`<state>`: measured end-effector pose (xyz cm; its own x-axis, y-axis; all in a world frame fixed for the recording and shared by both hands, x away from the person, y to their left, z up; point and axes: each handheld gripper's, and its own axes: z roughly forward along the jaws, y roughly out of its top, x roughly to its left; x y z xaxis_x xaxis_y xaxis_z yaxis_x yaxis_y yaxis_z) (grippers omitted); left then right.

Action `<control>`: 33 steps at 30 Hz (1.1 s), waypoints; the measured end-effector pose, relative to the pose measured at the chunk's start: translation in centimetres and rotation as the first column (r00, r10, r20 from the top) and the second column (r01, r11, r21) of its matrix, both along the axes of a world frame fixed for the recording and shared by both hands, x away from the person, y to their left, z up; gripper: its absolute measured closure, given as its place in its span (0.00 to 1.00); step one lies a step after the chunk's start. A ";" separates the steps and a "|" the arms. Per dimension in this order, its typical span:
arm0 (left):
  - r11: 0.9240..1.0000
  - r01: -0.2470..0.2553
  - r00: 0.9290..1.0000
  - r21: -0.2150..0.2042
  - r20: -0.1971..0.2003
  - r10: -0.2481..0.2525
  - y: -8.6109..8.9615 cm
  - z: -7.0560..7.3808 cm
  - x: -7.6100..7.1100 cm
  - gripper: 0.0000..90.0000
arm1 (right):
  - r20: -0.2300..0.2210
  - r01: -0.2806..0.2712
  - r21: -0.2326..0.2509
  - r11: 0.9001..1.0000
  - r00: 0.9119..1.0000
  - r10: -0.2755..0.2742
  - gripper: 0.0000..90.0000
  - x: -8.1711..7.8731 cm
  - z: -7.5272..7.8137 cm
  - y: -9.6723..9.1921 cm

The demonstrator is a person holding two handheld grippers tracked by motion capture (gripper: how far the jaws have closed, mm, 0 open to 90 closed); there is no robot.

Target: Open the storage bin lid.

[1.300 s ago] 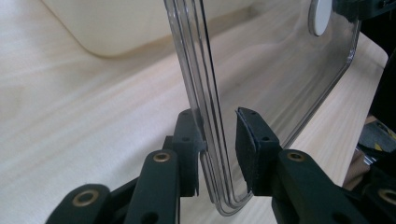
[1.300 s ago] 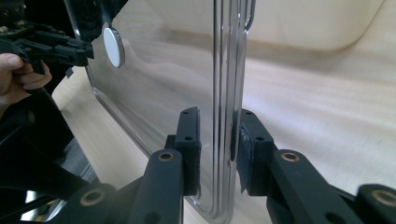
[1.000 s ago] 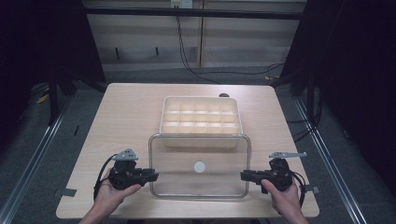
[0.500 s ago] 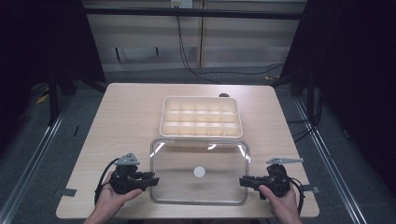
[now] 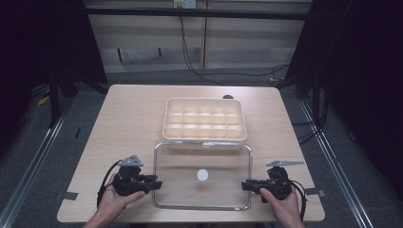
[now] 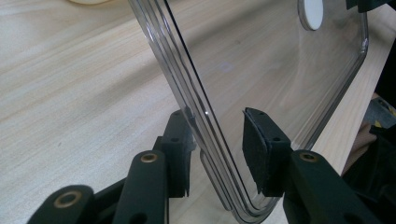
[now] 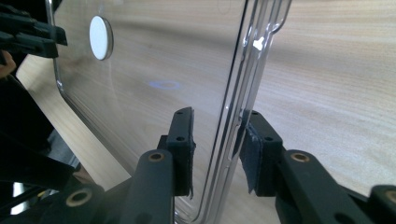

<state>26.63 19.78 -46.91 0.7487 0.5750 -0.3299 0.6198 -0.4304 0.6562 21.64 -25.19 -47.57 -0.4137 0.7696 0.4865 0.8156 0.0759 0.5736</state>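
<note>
A clear plastic lid with a white round sticker lies level near the table's front edge. Just behind it stands a beige compartment box. My left gripper is at the lid's left edge and my right gripper at its right edge. In the left gripper view my jaws straddle the lid's rim: one pad touches it, the other stands off. In the right gripper view my jaws straddle the rim the same way. Both are open.
The light wooden table has bare room left and right of the box. Hands hold both grippers at the front edge. Dark floor, metal rails and cables surround the table. The opposite gripper shows beyond the lid.
The lid and both grippers have come toward the table's front edge, opening a small gap between the lid and the box. Most of that shift came early.
</note>
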 end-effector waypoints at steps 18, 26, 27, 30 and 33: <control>1.000 -0.013 0.999 -0.011 -0.033 0.013 -0.1 -0.8 0.6 0.68 | -0.018 0.012 -0.009 1.000 1.000 -0.012 0.69 1.0 -0.8 0.1; 1.000 -0.016 0.999 0.000 -0.036 0.016 -0.2 -1.2 1.2 0.68 | -0.033 0.012 -0.020 1.000 0.999 -0.013 0.64 1.3 -1.4 0.2; 1.000 -0.016 0.999 0.000 -0.036 0.016 -0.2 -1.2 1.2 0.68 | -0.033 0.012 -0.020 1.000 0.999 -0.013 0.64 1.3 -1.4 0.2; 1.000 -0.010 0.999 -0.001 -0.042 0.010 -0.2 -1.3 1.4 0.68 | -0.030 0.019 -0.025 0.999 0.999 -0.020 0.63 1.4 -1.5 0.2; 1.000 -0.012 0.999 -0.007 -0.046 0.012 -0.2 -1.4 1.5 0.68 | -0.031 0.021 -0.031 0.999 0.999 -0.022 0.62 1.5 -1.5 0.2</control>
<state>28.18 19.57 -48.35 0.7257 0.5815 -0.3678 0.6544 -0.4184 0.6298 23.12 -24.96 -49.12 -0.3817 0.7928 0.4751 0.8348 0.0751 0.5454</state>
